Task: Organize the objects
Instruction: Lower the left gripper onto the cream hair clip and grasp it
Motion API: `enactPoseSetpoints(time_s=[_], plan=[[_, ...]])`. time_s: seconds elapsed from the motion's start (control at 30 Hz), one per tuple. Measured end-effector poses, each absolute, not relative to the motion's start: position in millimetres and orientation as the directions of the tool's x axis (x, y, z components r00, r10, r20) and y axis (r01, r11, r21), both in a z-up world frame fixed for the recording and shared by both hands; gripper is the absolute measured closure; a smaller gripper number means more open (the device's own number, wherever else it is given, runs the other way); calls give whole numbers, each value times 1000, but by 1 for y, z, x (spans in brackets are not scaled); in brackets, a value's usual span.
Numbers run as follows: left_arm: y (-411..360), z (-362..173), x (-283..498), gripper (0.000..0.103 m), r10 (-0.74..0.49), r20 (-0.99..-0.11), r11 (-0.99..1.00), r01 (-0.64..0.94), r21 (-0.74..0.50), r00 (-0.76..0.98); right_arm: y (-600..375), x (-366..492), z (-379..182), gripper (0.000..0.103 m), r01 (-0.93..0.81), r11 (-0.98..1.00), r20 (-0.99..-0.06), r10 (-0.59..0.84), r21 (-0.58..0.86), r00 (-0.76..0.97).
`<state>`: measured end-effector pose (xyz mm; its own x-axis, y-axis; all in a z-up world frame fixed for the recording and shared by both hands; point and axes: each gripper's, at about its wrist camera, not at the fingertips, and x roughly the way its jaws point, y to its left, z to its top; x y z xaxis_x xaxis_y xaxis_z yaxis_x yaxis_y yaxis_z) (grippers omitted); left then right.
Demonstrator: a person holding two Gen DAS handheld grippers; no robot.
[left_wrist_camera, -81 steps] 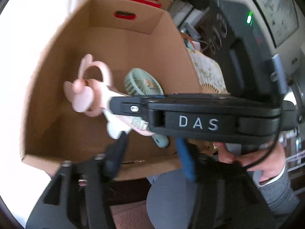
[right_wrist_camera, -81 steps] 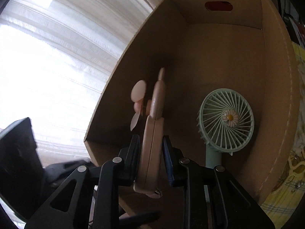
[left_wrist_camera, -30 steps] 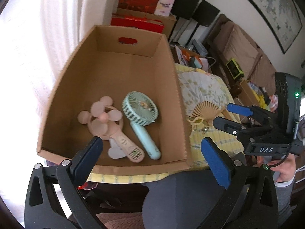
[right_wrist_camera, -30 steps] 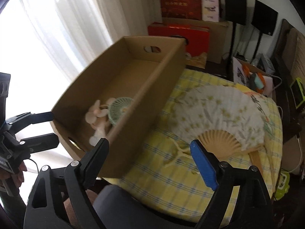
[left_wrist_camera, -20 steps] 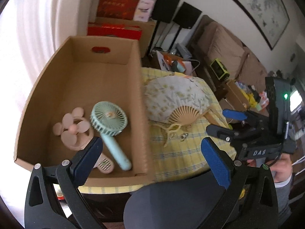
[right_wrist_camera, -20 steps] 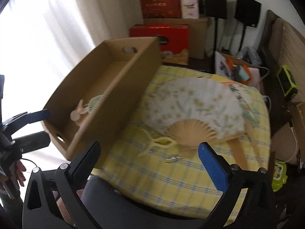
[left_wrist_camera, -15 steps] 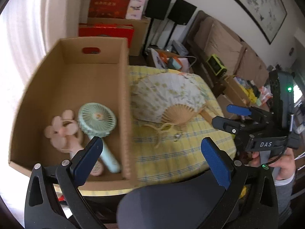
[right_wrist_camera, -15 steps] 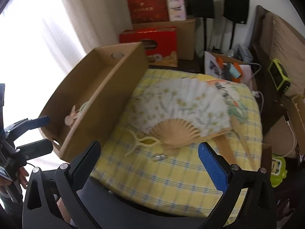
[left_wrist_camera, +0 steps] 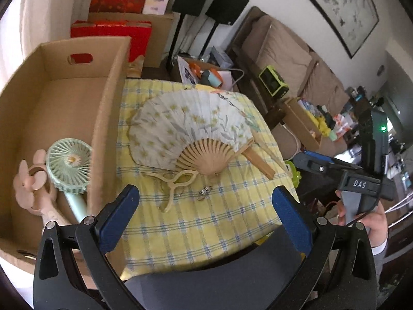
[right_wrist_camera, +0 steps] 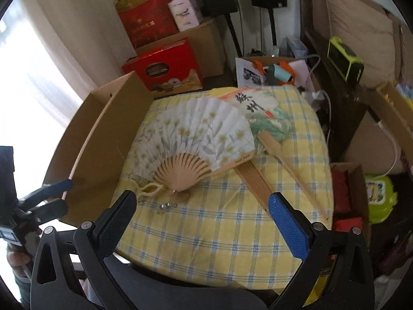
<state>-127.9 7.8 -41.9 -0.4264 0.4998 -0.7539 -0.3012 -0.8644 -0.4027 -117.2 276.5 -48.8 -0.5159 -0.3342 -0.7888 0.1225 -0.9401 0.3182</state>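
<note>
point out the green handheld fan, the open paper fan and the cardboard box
green handheld fan [left_wrist_camera: 70,164], left wrist view, on its round grille
open paper fan [right_wrist_camera: 196,129], right wrist view, on the flowered paper leaf
cardboard box [left_wrist_camera: 105,118], left wrist view, on its right wall

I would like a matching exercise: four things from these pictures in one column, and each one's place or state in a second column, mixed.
1. green handheld fan
2. floral paper fan
3. red box
4. left tool

a. spread open on the checked cloth
b. open, holding nothing
c. inside the cardboard box
d. on the floor behind the table

Pairs: 1-c, 2-a, 3-d, 4-b
</note>
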Motion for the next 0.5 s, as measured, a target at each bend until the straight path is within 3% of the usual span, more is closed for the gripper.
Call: enactPoseSetpoints(time_s=[0.23, 0.33, 0.4, 0.5], plan=[[34, -64, -128, 3, 421, -808, -894, -342, -291, -412, 281, -117, -67, 0, 120, -934, -798, -352, 338, -489], [43, -73, -127, 14, 355, -835, -911, -355, -208, -421, 280, -116, -76, 7, 119, -931, -805, -360, 346, -472], [50, -78, -126, 25, 294, -851, -922, -363, -133, -436, 280, -114, -80, 16, 116, -930, -809, -361, 348, -464], [58, -87, -127, 42, 262, -870, -923, -372, -99, -417, 279, -112, -83, 18, 119, -929, -811, -363, 349, -459]])
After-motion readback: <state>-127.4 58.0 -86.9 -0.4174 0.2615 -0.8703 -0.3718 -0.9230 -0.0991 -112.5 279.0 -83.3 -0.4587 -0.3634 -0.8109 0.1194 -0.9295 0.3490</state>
